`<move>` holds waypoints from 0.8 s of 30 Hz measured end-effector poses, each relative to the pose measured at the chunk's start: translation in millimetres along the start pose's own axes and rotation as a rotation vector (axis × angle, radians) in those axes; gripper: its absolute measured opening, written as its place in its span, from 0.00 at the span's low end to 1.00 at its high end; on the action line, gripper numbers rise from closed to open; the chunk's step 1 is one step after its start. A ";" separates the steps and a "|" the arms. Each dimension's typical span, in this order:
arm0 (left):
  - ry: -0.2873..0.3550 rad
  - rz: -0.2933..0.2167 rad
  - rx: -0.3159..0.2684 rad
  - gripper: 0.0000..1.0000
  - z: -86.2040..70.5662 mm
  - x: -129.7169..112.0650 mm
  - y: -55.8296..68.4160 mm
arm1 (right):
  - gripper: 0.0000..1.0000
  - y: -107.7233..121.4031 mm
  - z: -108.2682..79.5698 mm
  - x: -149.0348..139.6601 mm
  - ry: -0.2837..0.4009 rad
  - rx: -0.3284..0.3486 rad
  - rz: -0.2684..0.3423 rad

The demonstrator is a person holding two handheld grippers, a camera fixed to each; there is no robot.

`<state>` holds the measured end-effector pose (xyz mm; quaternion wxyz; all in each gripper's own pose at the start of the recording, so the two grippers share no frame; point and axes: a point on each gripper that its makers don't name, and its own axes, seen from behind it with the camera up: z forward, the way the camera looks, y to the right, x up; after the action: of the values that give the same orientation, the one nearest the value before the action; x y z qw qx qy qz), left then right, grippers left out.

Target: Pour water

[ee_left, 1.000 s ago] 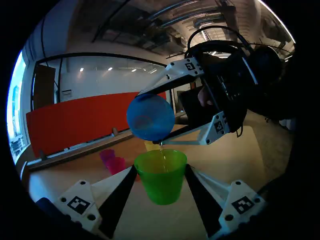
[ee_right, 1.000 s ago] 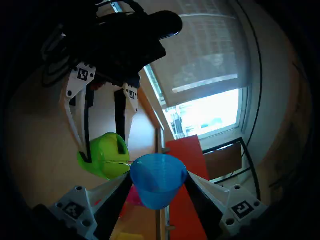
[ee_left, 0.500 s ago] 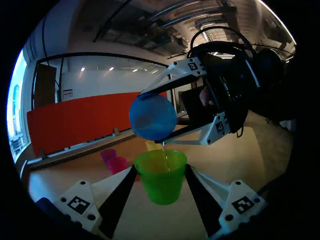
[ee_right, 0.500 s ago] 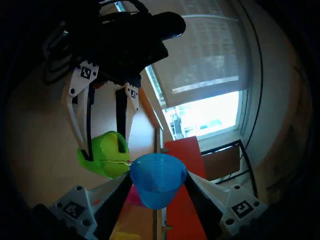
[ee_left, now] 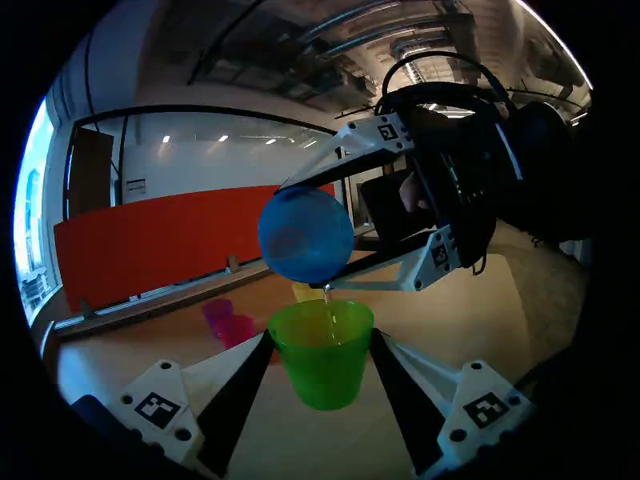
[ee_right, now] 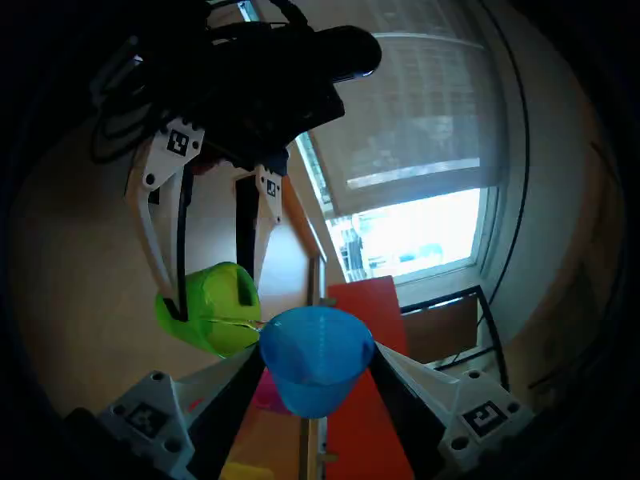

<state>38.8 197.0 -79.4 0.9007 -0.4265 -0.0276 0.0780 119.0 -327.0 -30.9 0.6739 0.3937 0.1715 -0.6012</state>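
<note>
Left gripper view: left tool (ee_left: 322, 342) grips green cup (ee_left: 322, 372); right tool (ee_left: 302, 238) grips tipped blue cup (ee_left: 305, 232), trickling water (ee_left: 327, 307).

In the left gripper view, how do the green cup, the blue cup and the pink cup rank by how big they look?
1. green cup and blue cup: nearly alike, so no ranking; the green one is nearer the camera.
2. pink cup: clearly smallest-looking, but it stands farther back.
</note>
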 end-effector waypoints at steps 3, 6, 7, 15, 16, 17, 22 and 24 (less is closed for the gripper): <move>-0.001 0.001 0.001 0.87 0.0 0.0 0.0 | 0.92 0.6 0.3 0.3 0.000 -0.002 -0.006; -0.001 0.002 0.001 0.87 -0.1 -0.3 -0.3 | 0.92 1.6 0.5 0.6 0.000 -0.004 -0.011; -0.001 0.001 0.001 0.87 -0.1 -0.4 -0.2 | 0.92 1.8 0.5 0.6 0.000 -0.004 -0.012; 0.001 0.000 0.000 0.87 -0.6 0.1 -0.4 | 0.92 3.3 -0.3 0.7 -0.003 -0.007 -0.031; 0.001 -0.001 0.000 0.87 -0.7 0.3 -0.2 | 0.92 3.3 -0.3 0.8 -0.004 -0.007 -0.032; 0.001 -0.002 -0.001 0.87 -0.7 0.5 0.0 | 0.91 3.3 -0.4 0.9 -0.004 -0.007 -0.034; 0.004 -0.006 -0.002 0.87 -0.6 1.4 -0.3 | 0.91 3.9 0.0 1.4 -0.004 -0.010 -0.044; 0.004 -0.007 -0.001 0.87 -0.4 1.3 -0.8 | 0.91 4.0 0.3 1.5 -0.005 -0.009 -0.048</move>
<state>40.2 196.4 -79.0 0.9007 -0.4272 -0.0275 0.0741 123.0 -328.4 -30.5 0.6615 0.3849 0.1822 -0.6173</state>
